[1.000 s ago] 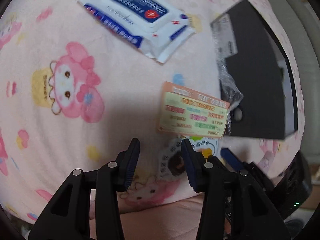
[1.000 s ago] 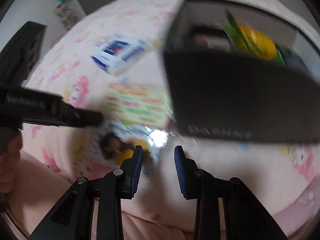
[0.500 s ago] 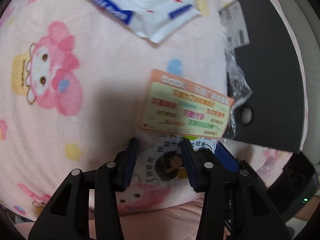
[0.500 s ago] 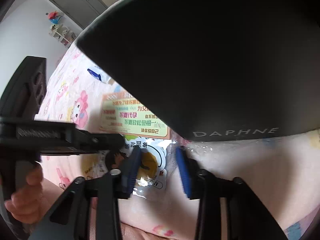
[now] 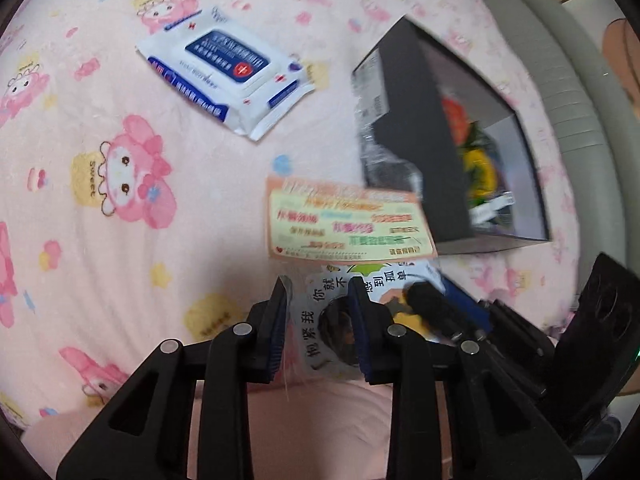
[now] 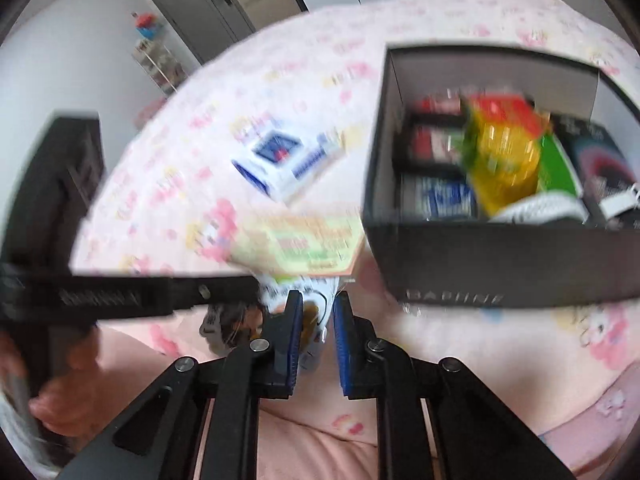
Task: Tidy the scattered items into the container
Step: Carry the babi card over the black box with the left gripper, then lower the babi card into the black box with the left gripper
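A clear packet with an orange-green header card (image 5: pixel 348 220) (image 6: pixel 304 240) and a white cartoon label hangs just above the pink bedspread, left of the black box (image 5: pixel 420 120) (image 6: pixel 500 256). My right gripper (image 6: pixel 318 304) is closing, and its blue pads pinch the packet's white lower part; it shows in the left wrist view as a black finger (image 5: pixel 428 300) on the packet. My left gripper (image 5: pixel 317 292) is also closing. The packet's clear left edge lies between its jaws, with a gap still showing. A white-and-blue wipes pack (image 5: pixel 228 68) (image 6: pixel 284 160) lies farther off on the bed.
The box holds a yellow-green snack bag (image 6: pixel 504 152), red and blue packs and a dark box. A grey padded edge (image 5: pixel 560 80) runs behind the box. A person's hand (image 6: pixel 60 392) holds the left gripper's handle. Cabinets stand beyond the bed.
Both grippers have risen and their jaws have narrowed. The packet has come up off the bedspread with them. The box's inside shows again in the right wrist view.
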The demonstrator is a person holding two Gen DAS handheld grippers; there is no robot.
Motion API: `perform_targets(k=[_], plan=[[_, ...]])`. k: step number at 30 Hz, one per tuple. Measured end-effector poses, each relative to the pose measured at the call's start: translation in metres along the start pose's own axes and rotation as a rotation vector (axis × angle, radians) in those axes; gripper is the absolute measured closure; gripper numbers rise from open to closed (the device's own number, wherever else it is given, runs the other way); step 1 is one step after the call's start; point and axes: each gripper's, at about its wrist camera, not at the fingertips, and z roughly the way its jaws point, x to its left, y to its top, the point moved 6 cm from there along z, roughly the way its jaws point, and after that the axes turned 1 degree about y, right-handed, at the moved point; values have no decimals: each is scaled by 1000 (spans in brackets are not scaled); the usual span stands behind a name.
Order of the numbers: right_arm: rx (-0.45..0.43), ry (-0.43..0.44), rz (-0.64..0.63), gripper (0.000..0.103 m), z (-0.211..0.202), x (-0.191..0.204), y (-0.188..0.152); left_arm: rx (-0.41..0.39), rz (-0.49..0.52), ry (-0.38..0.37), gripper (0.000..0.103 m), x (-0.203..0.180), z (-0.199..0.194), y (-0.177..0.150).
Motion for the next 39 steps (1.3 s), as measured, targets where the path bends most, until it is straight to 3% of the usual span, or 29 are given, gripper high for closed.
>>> perform_targets(k=[6, 10, 17, 23, 26, 29, 35, 39], plan=[[-21, 35, -34, 90, -25, 8, 18, -94, 37, -47, 75, -43, -41, 7], [-66, 70, -45, 90, -46, 6, 28, -114, 50, -100, 76, -48, -84, 1], [-108, 26, -11, 90, -66, -20, 64, -147, 139, -97, 75, -93, -73, 24], [-121, -18, -52, 90, -76, -34, 91, -142, 141, -139, 75, -121, -57, 64], [-142, -51, -34, 90, -77, -61, 110, -143, 172, -154, 75, -144, -46, 83], [-158, -90, -7, 90, -74, -95, 116, -87, 205, -179, 75, -171, -16, 95], [-141, -279, 4, 90, -63, -151, 111, -5, 268, -123, 75, -216, 51, 104], [-93, -325, 103, 90, -44, -197, 111, 51, 274, -110, 75, -230, 85, 103]])
